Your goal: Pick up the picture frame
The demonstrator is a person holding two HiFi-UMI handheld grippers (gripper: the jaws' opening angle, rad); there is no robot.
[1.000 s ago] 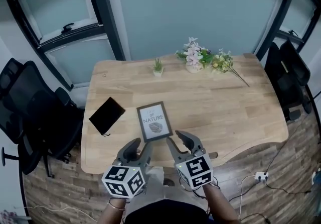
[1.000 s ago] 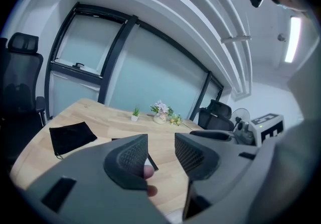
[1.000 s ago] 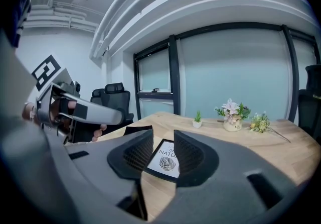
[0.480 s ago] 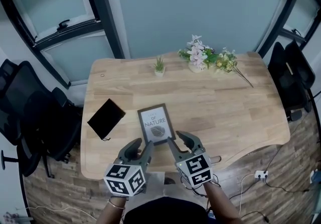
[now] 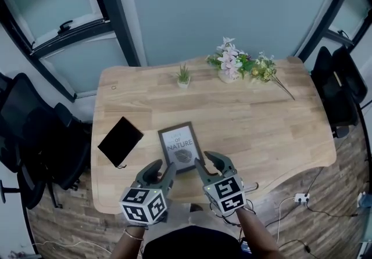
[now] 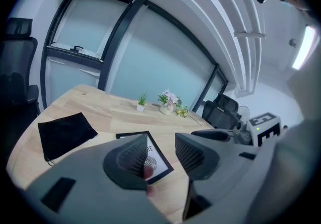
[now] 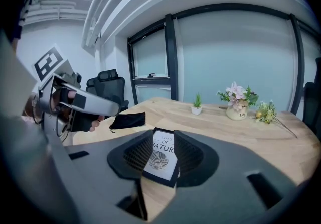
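Note:
The picture frame [image 5: 180, 146] lies flat on the wooden table [image 5: 261, 118], black-edged with a white print that reads "NATURE". My left gripper [image 5: 162, 168] hovers open just short of the frame's near left corner. My right gripper [image 5: 208, 161] is open at the near right corner. In the right gripper view the frame [image 7: 161, 160] shows through the gap of the right gripper [image 7: 163, 151], not touched. In the left gripper view the frame [image 6: 156, 161] lies below and ahead of the left gripper [image 6: 161, 153], partly hidden by the left jaw.
A black pouch [image 5: 120, 141] lies left of the frame. A small potted plant [image 5: 183, 76], a pot of flowers [image 5: 228, 65] and a yellow sprig [image 5: 265, 71] stand along the far edge. Office chairs stand at the left [image 5: 35, 136] and right [image 5: 342, 89].
Both grippers stay open and have crept slightly nearer the frame's near edge. The head view has shifted a little; the frame has not moved on the table.

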